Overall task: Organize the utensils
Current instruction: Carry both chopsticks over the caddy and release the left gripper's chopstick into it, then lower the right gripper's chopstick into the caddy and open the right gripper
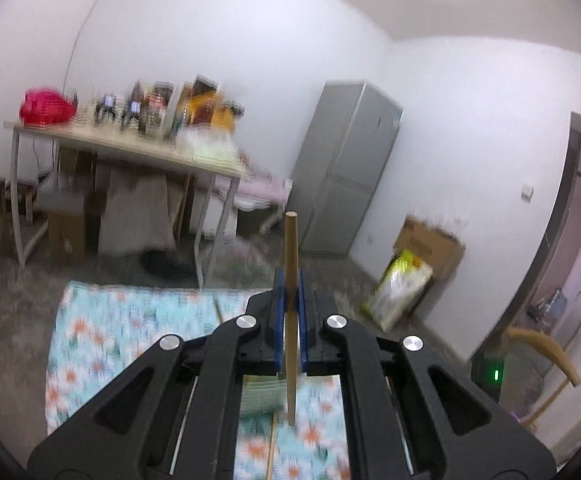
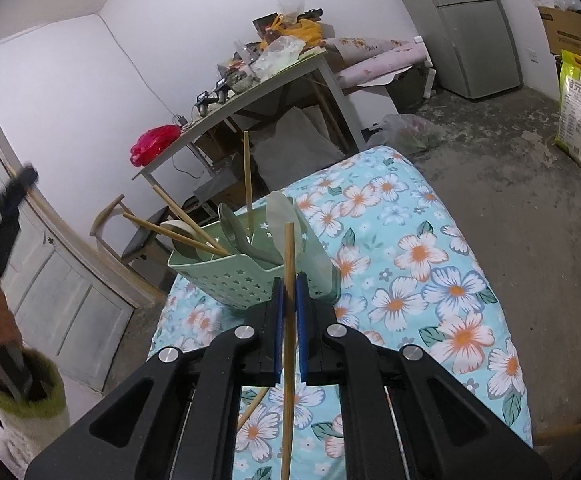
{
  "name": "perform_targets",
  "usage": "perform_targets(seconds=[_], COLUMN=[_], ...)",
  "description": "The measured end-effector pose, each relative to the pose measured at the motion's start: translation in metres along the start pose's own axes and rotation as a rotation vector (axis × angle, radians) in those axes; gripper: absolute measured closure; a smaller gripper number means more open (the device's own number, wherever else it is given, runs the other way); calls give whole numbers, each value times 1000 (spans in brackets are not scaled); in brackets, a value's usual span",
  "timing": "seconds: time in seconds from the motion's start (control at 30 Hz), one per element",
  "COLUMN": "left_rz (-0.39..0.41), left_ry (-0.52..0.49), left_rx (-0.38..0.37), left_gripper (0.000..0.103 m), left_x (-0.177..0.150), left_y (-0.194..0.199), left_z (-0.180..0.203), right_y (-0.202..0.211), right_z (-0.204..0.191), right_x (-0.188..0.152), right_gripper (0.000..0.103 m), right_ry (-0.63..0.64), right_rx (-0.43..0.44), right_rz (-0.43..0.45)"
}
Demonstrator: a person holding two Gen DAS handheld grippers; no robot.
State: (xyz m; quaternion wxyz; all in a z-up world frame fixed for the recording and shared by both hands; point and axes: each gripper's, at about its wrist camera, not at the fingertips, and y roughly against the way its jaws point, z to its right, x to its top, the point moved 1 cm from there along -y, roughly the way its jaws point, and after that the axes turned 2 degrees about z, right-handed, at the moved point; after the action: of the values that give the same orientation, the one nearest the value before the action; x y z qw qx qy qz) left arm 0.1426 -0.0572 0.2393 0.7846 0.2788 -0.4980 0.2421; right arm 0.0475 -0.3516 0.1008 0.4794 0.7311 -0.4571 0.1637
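My left gripper [image 1: 289, 280] is shut on a wooden chopstick [image 1: 291, 248] that stands upright between the blue pads, raised above the floral tablecloth [image 1: 102, 340]. My right gripper [image 2: 289, 284] is shut on another wooden chopstick [image 2: 289, 256], also upright, just in front of a green perforated utensil holder [image 2: 226, 276]. The holder stands on the floral cloth [image 2: 430, 272] and contains several chopsticks [image 2: 178, 236] and spoons [image 2: 230, 224]. One more chopstick [image 2: 254, 404] lies on the cloth under the right gripper. The left gripper [image 2: 6, 200] shows blurred at the left edge of the right wrist view.
A cluttered table [image 2: 250, 92] with a red bag [image 2: 152, 144] stands behind the holder, a grey fridge [image 1: 342, 168] by the wall, a rice sack [image 2: 578, 116] on the floor. A wooden chair [image 2: 126, 224] sits left of the holder. A sleeve with a green cuff [image 2: 22, 392] is at lower left.
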Motion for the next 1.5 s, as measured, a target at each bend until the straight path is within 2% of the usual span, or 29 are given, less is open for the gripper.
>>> perform_targets(seconds=[0.1,0.17,0.57,0.7,0.83,0.97,1.17,1.33,1.5], left_rz=[62,73,-2,-64,-65,-42,-66,-113,-162], left_ry=[-16,-35,-44,9,43,46,37,16,1], left_rx=[1,23,96,102,108,126,194,300,396], left_gripper=[98,98,98,98,70,54,35,20,14], left_x=[11,11,-36,-52,-56,-54,-61,-76,-95], left_y=[-5,-14,-87,-101,-92,-73,-44,-24,-11], left_z=[6,8,-11,-28,-37,-41,-43,-47,-53], right_y=[1,1,-4,-3,-2,0,9,16,22], right_z=[0,0,5,3,-1,-11,-47,-84,-120], right_x=[0,0,-2,-2,2,12,38,61,85], right_gripper=[97,97,97,97,97,97,97,97,97], right_ry=[-3,-2,-13,-8,6,32,118,208,278], right_rx=[2,4,-1,-1,4,24,93,150,218], right_rz=[3,1,-16,-14,-5,18,97,180,275])
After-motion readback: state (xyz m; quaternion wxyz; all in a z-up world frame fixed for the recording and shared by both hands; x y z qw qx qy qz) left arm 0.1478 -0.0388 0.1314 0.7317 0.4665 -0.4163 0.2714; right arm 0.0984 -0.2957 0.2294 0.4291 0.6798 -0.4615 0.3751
